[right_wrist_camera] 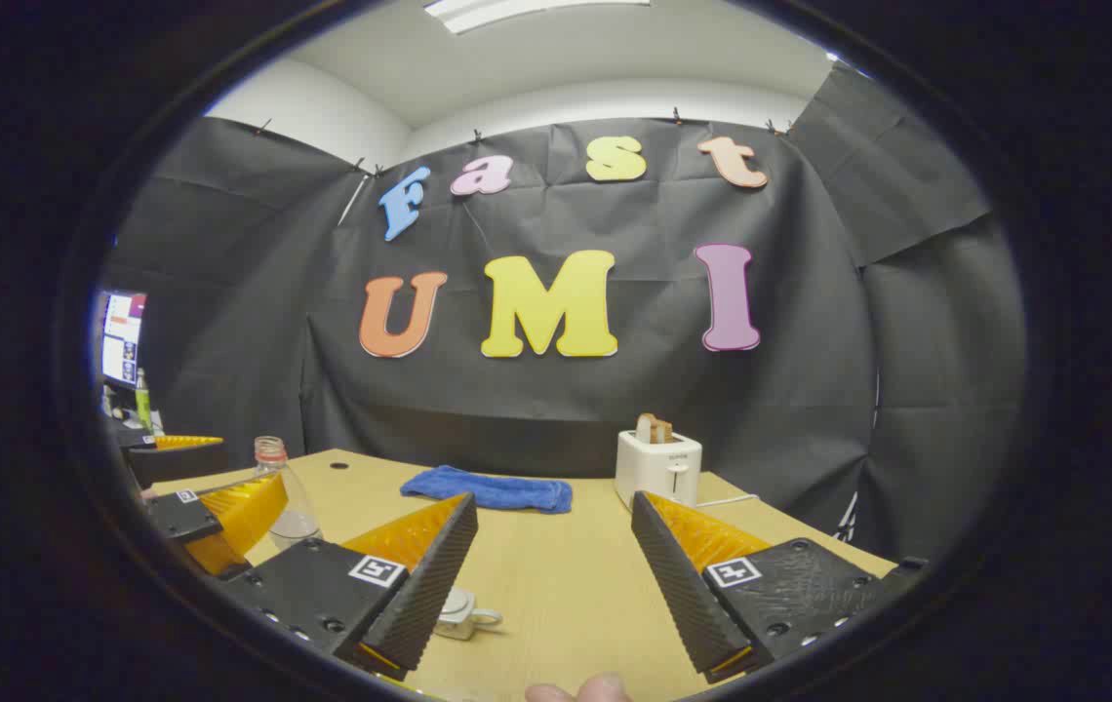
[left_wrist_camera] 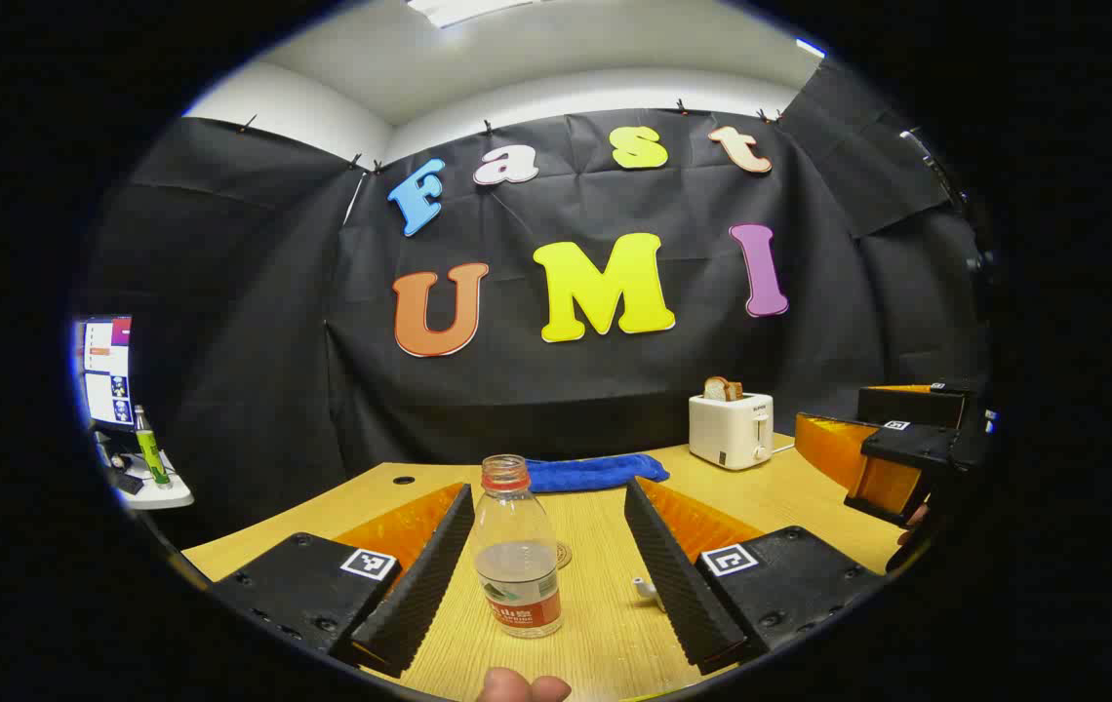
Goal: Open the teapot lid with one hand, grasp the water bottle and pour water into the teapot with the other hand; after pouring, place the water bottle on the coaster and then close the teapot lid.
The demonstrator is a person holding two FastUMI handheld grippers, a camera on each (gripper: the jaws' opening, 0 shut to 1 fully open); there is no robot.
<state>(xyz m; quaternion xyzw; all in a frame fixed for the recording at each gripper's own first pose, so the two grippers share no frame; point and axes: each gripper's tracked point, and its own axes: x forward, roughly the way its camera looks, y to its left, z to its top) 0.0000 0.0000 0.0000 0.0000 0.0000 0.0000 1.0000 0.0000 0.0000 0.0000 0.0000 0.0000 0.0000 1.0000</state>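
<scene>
Tongs (left_wrist_camera: pixel 549 556) (agape) flank red-labelled bottle (left_wrist_camera: pixel 517 551).

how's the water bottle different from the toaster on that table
The water bottle is clear, with a little water, a printed label band and no cap on its neck; the toaster is an opaque white box with bread slices poking out of the top. The bottle is tall and slim, the toaster squat and blocky. The bottle stands near, between the open left tongs; the toaster sits far back by the cloth wall. Both stand upright on the wooden table.
</scene>
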